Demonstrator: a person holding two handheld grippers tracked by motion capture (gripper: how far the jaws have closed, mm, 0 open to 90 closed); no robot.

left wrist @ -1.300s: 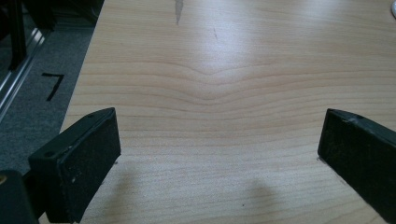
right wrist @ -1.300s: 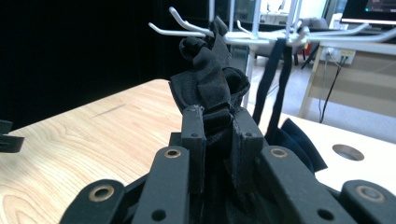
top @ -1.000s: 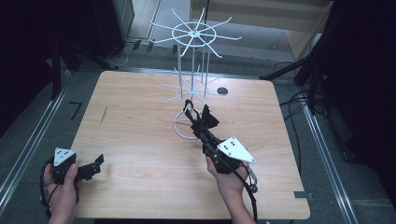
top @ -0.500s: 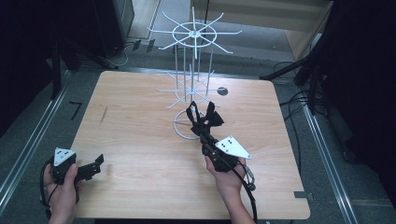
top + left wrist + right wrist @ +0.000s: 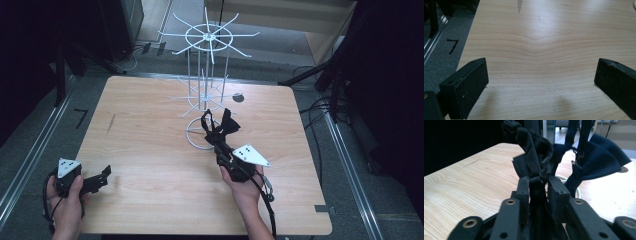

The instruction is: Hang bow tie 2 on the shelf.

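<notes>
High view: dark bow tie (image 5: 223,126) at the white wire rack's (image 5: 206,75) base ring, lying crosswise, wings spread sideways; right tool (image 5: 216,136) pinches it. Left tool (image 5: 102,176) well apart from the rack, at the wooden surface's (image 5: 150,150) near-left edge.
Left gripper view: jaws spread wide over bare wood.
Right gripper view: jaws pressed on the tie's black strap (image 5: 537,165).

One wooden table (image 5: 150,150), one white wire rack (image 5: 207,75), one black bow tie (image 5: 222,125), two grippers, two hands.
</notes>
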